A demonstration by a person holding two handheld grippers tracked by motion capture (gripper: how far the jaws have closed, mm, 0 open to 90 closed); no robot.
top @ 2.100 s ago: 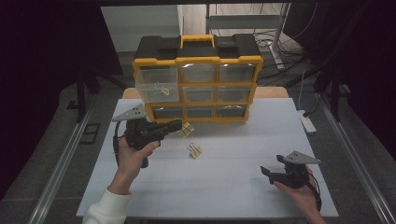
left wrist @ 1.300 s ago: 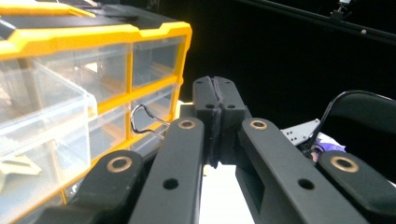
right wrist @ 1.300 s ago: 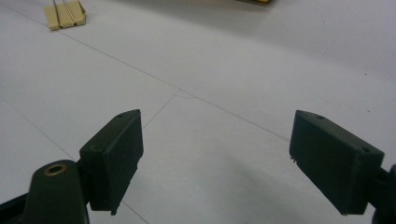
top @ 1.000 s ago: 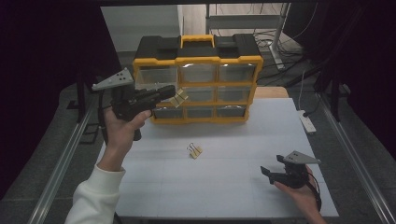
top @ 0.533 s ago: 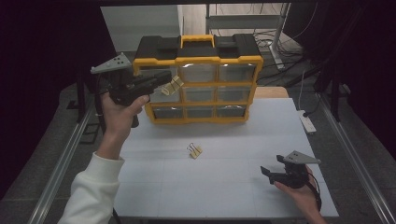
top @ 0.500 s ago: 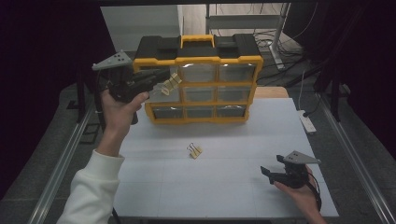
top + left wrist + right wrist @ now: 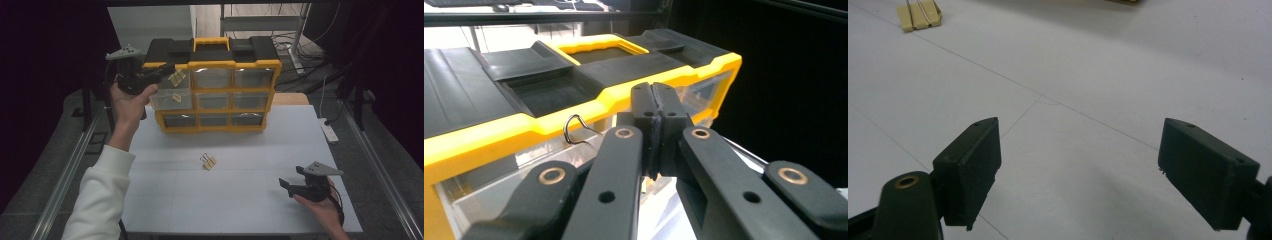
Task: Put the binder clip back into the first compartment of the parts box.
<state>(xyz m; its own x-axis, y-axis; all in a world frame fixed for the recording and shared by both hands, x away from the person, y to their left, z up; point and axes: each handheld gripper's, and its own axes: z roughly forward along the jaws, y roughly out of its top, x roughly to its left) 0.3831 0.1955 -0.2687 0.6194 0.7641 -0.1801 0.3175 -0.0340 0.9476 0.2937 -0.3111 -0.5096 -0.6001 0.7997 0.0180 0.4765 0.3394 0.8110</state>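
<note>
Above white table, left gripper pinches beige binder clip.

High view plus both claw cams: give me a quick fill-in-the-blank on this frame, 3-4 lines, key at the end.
1. The left claw is shut on a beige binder clip with wire handles, held up at the ____ row of drawers in the yellow-and-black plastic drawer organizer.
2. The right claw rests near the white table with its jaws ____.
3. A second beige binder clip lies on the ____.

Missing words: top; open; table
</note>
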